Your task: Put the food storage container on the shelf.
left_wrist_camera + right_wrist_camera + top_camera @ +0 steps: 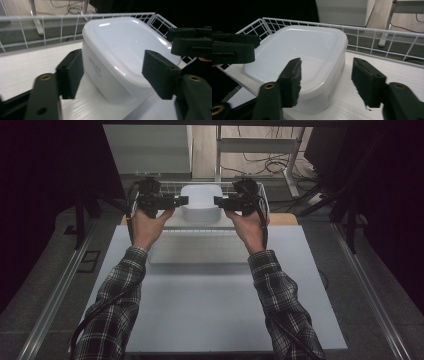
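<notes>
A white plastic container (201, 200) with rounded corners stands on a white board inside a white wire basket (165, 184) at the far end of the table. My left gripper (175, 200) is at its left side and my right gripper (220, 201) at its right side, both pointing inward. In the left gripper view the container (125, 42) has its near end between the open jaws of the left gripper (115, 73). In the right gripper view the right gripper (329, 83) straddles a corner of the container (299, 47), with a gap at the right pad.
The basket's wire rail (50, 27) runs behind the container. A pale flat board (200, 250) lies on the grey table (210, 320) in front of the basket. Beyond the table are a cabinet, metal legs and floor cables (270, 162). Dark curtains flank both sides.
</notes>
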Available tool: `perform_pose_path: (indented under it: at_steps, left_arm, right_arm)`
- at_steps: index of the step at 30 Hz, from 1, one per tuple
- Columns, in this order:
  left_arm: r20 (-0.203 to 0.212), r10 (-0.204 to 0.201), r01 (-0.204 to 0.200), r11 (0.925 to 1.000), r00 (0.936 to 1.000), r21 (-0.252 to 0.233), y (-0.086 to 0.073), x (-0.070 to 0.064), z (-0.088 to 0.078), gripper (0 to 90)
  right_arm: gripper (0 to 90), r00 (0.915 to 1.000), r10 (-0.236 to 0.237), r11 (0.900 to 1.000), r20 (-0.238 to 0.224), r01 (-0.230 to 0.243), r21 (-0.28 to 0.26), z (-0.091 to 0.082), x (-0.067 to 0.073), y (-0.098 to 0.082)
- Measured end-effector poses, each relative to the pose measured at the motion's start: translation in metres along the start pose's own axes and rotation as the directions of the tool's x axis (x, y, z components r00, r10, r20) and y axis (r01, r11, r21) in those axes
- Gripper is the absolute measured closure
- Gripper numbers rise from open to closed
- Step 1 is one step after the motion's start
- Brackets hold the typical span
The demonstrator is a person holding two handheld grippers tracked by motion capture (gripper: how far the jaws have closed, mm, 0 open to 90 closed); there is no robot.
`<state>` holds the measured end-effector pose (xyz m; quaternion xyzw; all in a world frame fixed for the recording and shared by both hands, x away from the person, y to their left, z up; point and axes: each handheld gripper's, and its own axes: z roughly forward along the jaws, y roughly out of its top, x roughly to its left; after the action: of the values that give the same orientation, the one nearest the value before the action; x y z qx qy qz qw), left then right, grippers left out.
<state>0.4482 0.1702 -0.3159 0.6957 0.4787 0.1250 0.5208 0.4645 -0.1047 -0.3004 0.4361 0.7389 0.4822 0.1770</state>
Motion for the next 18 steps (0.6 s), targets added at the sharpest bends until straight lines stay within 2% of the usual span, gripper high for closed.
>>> perform_pose_path:
  at_steps: [1, 2, 3, 5, 7, 12, 13, 14, 18]
  left_arm:
    - [0.014, 0.001, -0.001, 0.9999, 0.9999, -0.012, 0.001, 0.000, -0.002, 29.1]
    - [0.042, 0.006, -0.005, 0.9997, 0.9991, -0.025, 0.001, -0.002, -0.005, 23.6]
    - [0.042, 0.006, -0.005, 0.9997, 0.9991, -0.025, 0.001, -0.002, -0.005, 21.0]
    - [0.078, 0.030, -0.028, 0.9991, 0.9965, -0.031, -0.002, -0.006, -0.010, 16.9]
    - [0.098, 0.053, -0.051, 0.9984, 0.9937, -0.026, -0.006, -0.009, -0.012, 13.5]
    - [0.118, 0.083, -0.083, 0.9966, 0.9896, -0.004, -0.016, -0.013, -0.014, 6.9]
    - [0.121, 0.106, -0.108, 0.9941, 0.9870, 0.008, -0.021, -0.016, -0.015, 6.7]
    - [0.121, 0.106, -0.108, 0.9941, 0.9870, 0.008, -0.021, -0.016, -0.015, 6.2]
    - [0.128, 0.152, -0.155, 0.9879, 0.9801, 0.012, -0.032, -0.023, -0.019, 5.3]
  right_arm:
    - [34.9, 0.9999, -0.005, 1.000, -0.014, 0.005, -0.006, -0.001, 0.000, 0.000]
    - [26.6, 0.9986, -0.012, 1.000, -0.051, 0.012, -0.011, -0.003, 0.000, -0.001]
    - [26.6, 0.9986, -0.012, 1.000, -0.051, 0.012, -0.011, -0.003, 0.000, -0.001]
    - [16.0, 0.9966, -0.028, 0.999, -0.077, 0.027, -0.017, -0.006, 0.000, -0.003]
    - [10.5, 0.9953, -0.038, 0.999, -0.089, 0.037, -0.012, -0.007, 0.000, -0.007]
    - [5.7, 0.9926, -0.061, 0.998, -0.105, 0.061, -0.010, -0.012, 0.001, -0.017]
    - [4.7, 0.9908, -0.072, 0.997, -0.114, 0.071, -0.012, -0.015, 0.001, -0.022]
    - [4.7, 0.9908, -0.072, 0.997, -0.114, 0.071, -0.012, -0.015, 0.001, -0.022]
    - [3.6, 0.9867, -0.090, 0.996, -0.135, 0.089, -0.012, -0.021, 0.003, -0.030]
